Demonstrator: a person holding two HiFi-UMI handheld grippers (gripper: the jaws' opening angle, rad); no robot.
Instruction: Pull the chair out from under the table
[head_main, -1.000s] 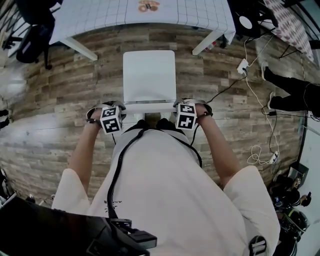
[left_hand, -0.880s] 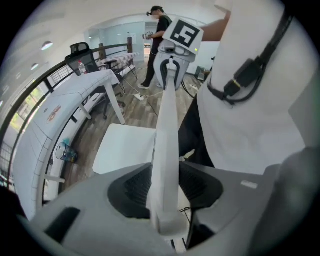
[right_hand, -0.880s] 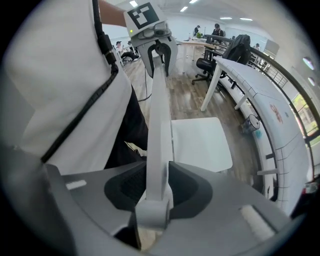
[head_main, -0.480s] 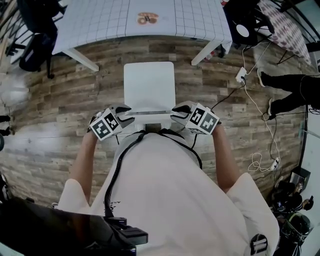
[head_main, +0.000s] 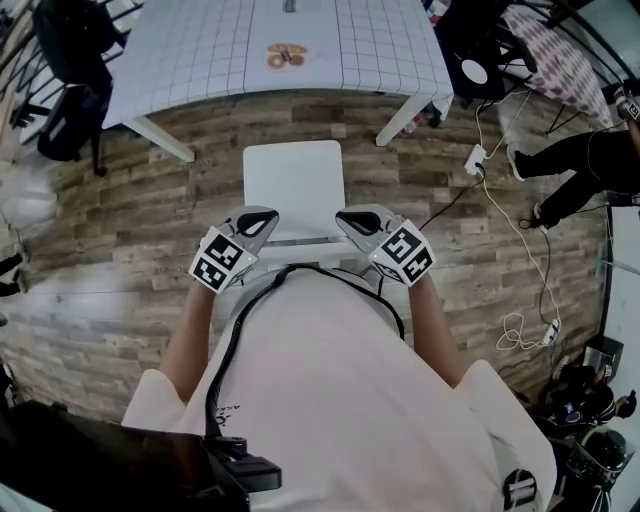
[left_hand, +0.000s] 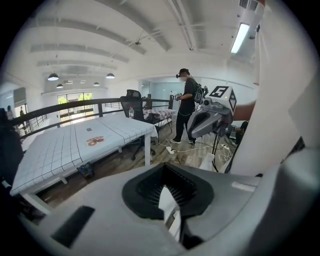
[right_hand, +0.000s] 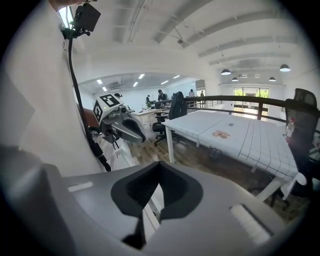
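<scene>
The white chair stands on the wood floor, its seat out in front of the white grid-topped table, with its back rail nearest me. My left gripper hovers over the rail's left end and my right gripper over its right end. Both point inward toward each other, shut and holding nothing. In the left gripper view the shut jaws fill the foreground, with the right gripper beyond them. The right gripper view shows its own shut jaws, the left gripper and the table.
White cables and a power strip trail over the floor right of the chair. A person's legs are at the far right, and another person stands beyond the table. Dark office chairs stand at the table's left end.
Both grippers have left the chair's back rail, risen and rolled outward, and their jaws have shut. The chair has stayed where it was.
</scene>
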